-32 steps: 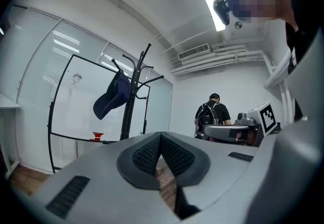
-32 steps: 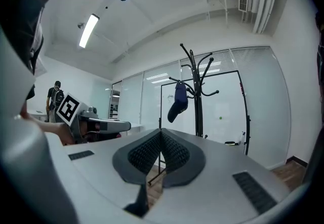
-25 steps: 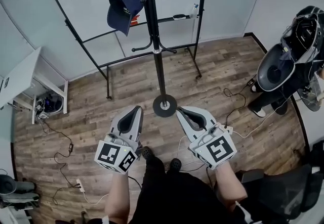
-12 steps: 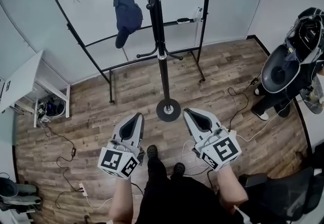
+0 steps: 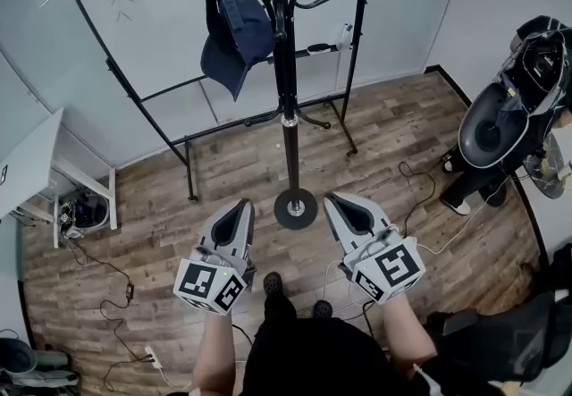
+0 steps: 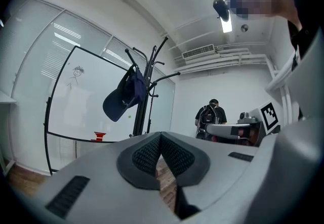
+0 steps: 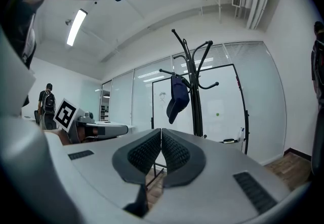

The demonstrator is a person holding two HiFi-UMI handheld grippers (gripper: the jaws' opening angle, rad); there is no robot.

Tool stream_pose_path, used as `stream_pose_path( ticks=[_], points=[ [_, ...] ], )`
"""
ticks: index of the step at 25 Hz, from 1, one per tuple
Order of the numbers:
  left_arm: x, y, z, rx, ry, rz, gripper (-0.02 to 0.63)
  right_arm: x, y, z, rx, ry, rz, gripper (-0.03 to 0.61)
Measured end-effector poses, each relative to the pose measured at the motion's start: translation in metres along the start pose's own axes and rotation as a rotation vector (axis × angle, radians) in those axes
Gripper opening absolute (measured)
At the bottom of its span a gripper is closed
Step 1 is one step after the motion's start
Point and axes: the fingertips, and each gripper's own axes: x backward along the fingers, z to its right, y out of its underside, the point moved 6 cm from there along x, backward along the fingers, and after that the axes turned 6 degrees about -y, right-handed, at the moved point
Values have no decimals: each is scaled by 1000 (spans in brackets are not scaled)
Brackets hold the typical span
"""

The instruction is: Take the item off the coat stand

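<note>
A navy blue cap hangs from a left hook of the black coat stand, whose round base rests on the wood floor. The same cap shows in the left gripper view and the cap in the right gripper view, well ahead and above the jaws. My left gripper is low, left of the base, jaws shut and empty. Held right of the base, my right gripper has its jaws together with nothing between them. Both are far below the cap.
A whiteboard on a black frame stands behind the stand. A white table is at the left with cables on the floor. A person with a backpack and a chair stand at the right.
The view has shifted a little; the cap has swung on its hook and now hangs wider open toward me. Both grippers stay low by the base, shut.
</note>
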Motion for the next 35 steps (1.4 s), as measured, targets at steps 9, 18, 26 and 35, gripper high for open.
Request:
stream_pose_path(
  ticks=[9,18,26,35],
  points=[
    [-33,-10,-51,2,38,-6,15,-50,-8,6,13,44,-8,31],
    [-59,-14,-97,-25,69,-8,17,-84,-10,4,23,122,-6,31],
    [-88,-19,-121,-128,107,-2,112,-101,-7,-10,26,208,2,31],
    [-138,-26,-138,-284,62,22,172,-112,-7,-6,28,258,-20,31]
  ],
)
